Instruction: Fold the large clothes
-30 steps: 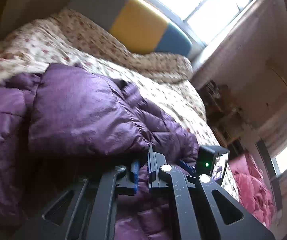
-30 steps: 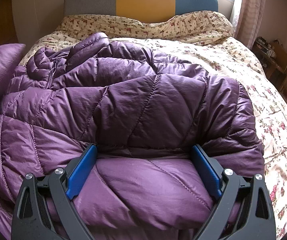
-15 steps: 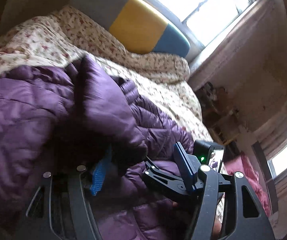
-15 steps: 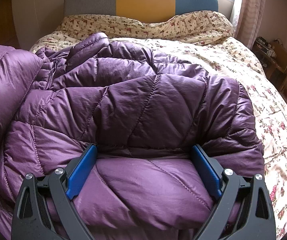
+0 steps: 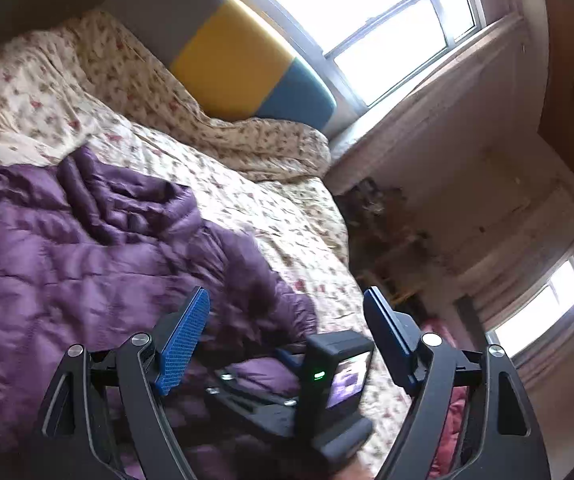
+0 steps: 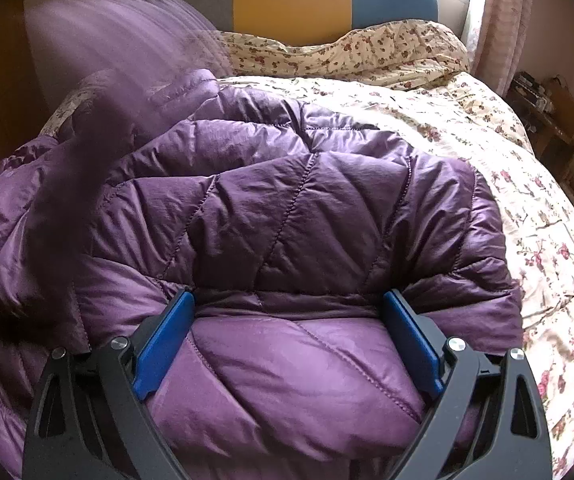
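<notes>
The left tongs (image 5: 287, 316) are seen with jaws spread wide across the lower middle of the frame, having just been opening, with nothing pressed between the blue pads (image 5: 185, 340). The right tongs (image 6: 289, 312) are held wide too, low in the frame, pads (image 6: 165, 344) sunk against padded fabric bulging between them.

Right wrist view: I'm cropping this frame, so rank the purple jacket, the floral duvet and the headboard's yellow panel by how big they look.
1. purple jacket, though it lies nearest the camera
2. floral duvet
3. yellow panel
</notes>
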A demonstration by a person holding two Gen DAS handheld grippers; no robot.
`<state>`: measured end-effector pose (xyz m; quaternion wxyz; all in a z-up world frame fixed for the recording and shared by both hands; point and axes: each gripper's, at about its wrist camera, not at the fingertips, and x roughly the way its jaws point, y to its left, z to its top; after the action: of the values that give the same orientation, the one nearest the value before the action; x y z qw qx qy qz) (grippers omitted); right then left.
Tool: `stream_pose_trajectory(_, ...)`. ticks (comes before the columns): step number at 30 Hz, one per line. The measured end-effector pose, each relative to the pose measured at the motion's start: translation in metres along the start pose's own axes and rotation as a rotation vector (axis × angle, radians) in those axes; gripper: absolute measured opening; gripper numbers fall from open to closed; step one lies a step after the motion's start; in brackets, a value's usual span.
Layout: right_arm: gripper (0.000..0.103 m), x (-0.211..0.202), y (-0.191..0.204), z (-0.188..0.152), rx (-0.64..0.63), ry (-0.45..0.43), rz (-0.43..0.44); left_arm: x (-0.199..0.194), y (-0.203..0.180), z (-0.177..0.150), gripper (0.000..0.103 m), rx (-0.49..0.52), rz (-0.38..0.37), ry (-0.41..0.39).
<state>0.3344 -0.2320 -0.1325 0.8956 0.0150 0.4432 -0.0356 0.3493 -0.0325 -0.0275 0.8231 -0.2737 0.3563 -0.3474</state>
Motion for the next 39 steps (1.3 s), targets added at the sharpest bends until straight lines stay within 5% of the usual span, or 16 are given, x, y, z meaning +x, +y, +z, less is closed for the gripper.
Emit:
stream_pose_trajectory(8, 0.080, -0.023, -0.003, -0.004, -0.010, -0.005, -0.025, -0.055, 0.069, -0.023, 0.079, -0.122, 0.347, -0.082)
stream_pose_trajectory(17, 0.069, -0.056, -0.023, 0.005, 0.142, -0.036, -0.027, -0.118, 0.088, -0.043, 0.077, -0.114, 0.471, -0.181)
stream_pose_trajectory(27, 0.068, -0.043, 0.007, 0.024, 0.168, 0.031, 0.098, -0.113, 0.093, -0.050, 0.073, -0.037, 0.585, -0.136)
stream_pose_trajectory(33, 0.003, -0.022, 0.047, 0.024, -0.039, 0.056, 0.008, -0.108, 0.093, -0.050, 0.073, 0.024, 0.619, -0.117)
stream_pose_trajectory(39, 0.002, -0.029, 0.037, 0.012, -0.125, 0.003, -0.093, -0.112, 0.090, -0.050, 0.070, 0.052, 0.631, -0.137)
